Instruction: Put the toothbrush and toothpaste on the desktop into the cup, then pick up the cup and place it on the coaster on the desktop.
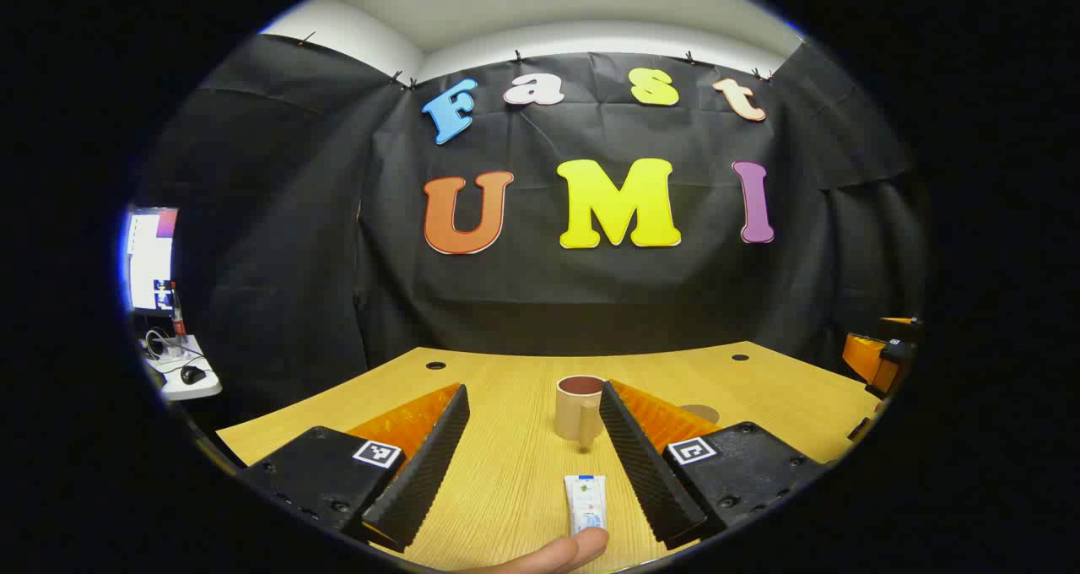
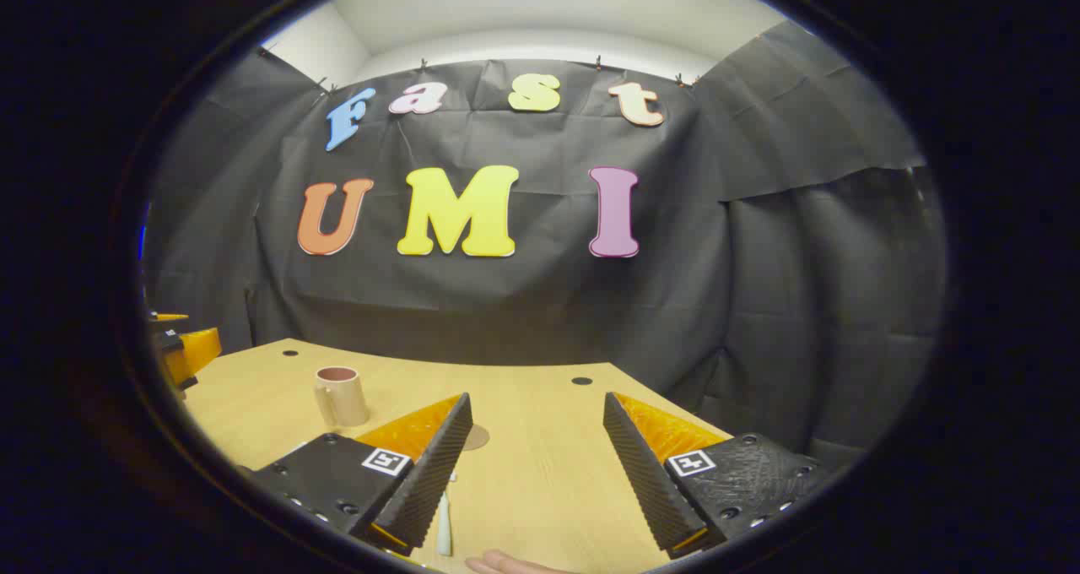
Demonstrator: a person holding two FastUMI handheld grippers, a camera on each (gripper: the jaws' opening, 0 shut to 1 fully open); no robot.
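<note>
In the left gripper view a beige cup (image 1: 579, 407) with a dark inside stands upright on the wooden desktop (image 1: 515, 464). A white toothpaste tube (image 1: 585, 503) lies flat between the fingers of my open left gripper (image 1: 540, 540), nearer to me than the cup. A round tan coaster (image 1: 702, 412) peeks out behind the right finger. In the right gripper view the cup (image 2: 341, 395) stands far left, the coaster (image 2: 476, 436) lies behind the left finger, and a white toothbrush (image 2: 444, 523) lies by that finger's tip. My right gripper (image 2: 540, 544) is open above the desktop (image 2: 540, 464).
A fingertip (image 1: 548, 553) shows at the bottom edge of the left gripper view, and another (image 2: 506, 565) in the right gripper view. The other gripper (image 1: 877, 359) shows at the far right of the left gripper view. A side table with a monitor (image 1: 152, 257) stands beyond the booth's left.
</note>
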